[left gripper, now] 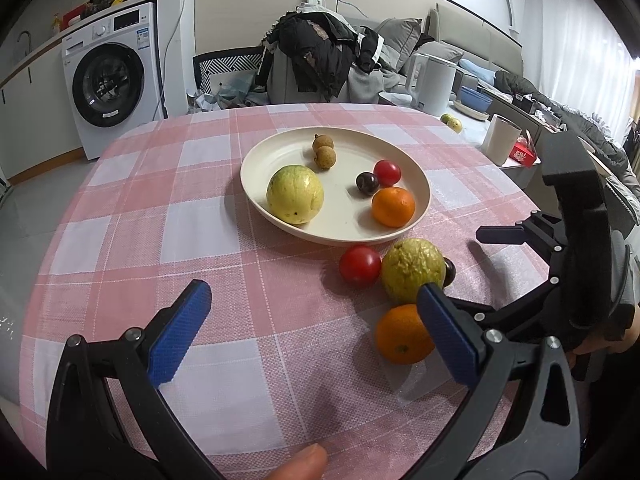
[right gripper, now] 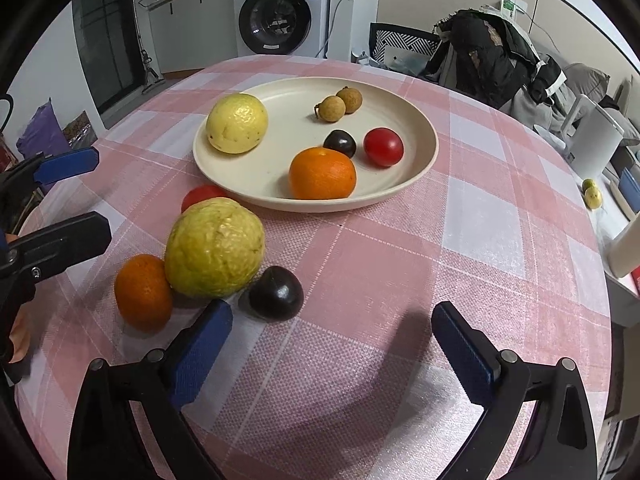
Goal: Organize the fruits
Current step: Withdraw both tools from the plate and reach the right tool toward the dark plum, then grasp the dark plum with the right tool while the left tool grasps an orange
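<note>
I have both grippers hanging low over the counter (left gripper: 120,240) with nothing in them: the left gripper (left gripper: 316,332) has its blue pads spread wide, and the right gripper (right gripper: 332,344) is spread just as wide, so each is free to take a fruit. The plate (left gripper: 420,184) already carries a yellow-green guava (left gripper: 295,194), two small brown longans (left gripper: 324,151), a dark plum (left gripper: 367,184), a red tomato (left gripper: 387,173) and an orange (left gripper: 393,206), which I read as one of each kind already gathered there. Four fruits lie off the plate in a tight cluster on the cloth just in front of its near rim: a second guava (right gripper: 215,247), a second orange (right gripper: 143,292) touching it, a second tomato (right gripper: 202,195) and a second plum (right gripper: 276,293). I judge these are what is left to move. The right wrist view shows the loose plum whole, just ahead of the gripper's left pad, while the left wrist view shows only a sliver of it behind the guava. The left wrist view, in turn, shows the loose tomato in full, half hidden from the right, and the loose orange partly covered by its own right pad
</note>
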`<state>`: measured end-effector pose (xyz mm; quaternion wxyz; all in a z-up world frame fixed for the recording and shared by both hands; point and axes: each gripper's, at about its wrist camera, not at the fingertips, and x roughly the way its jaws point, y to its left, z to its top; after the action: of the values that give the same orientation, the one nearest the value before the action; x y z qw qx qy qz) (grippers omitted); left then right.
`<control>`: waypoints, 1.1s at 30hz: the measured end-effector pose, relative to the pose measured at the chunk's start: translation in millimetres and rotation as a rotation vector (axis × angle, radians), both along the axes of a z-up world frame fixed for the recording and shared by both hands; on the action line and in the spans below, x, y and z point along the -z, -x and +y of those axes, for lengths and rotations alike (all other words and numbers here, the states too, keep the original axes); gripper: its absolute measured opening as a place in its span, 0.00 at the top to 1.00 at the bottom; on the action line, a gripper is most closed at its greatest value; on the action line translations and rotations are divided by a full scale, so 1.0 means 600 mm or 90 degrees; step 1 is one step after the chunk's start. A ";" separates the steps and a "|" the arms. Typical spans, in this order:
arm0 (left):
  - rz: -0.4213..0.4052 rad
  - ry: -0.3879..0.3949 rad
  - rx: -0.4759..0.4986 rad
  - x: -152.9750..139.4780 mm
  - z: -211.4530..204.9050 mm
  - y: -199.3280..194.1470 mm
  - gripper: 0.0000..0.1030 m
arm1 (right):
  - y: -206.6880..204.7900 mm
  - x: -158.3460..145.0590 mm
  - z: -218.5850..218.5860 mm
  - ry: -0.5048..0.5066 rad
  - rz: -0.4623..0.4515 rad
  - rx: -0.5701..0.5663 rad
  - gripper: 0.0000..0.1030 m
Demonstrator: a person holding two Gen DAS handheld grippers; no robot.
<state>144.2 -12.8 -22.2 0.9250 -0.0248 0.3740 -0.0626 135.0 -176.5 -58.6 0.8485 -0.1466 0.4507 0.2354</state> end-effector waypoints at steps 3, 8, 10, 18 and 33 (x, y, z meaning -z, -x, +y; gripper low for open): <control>0.002 -0.001 0.002 0.000 0.000 0.000 0.01 | 0.001 0.000 0.003 -0.005 0.000 -0.008 0.06; 0.007 -0.004 0.004 0.003 -0.002 0.000 0.01 | 0.011 -0.004 0.010 -0.022 0.002 -0.044 0.23; 0.008 -0.005 0.006 0.004 -0.004 0.000 0.01 | 0.014 -0.004 0.012 -0.028 0.004 -0.054 0.28; 0.010 -0.013 0.012 0.007 -0.009 0.000 0.01 | 0.024 -0.010 0.013 -0.043 -0.002 -0.081 0.57; 0.013 -0.017 0.021 0.010 -0.016 0.002 0.01 | 0.027 -0.019 -0.009 -0.049 -0.010 -0.083 0.74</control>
<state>143.0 -22.7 -28.3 0.9204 -0.0067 0.3842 -0.0721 118.5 -181.6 -46.9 0.8397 -0.1452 0.4243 0.3063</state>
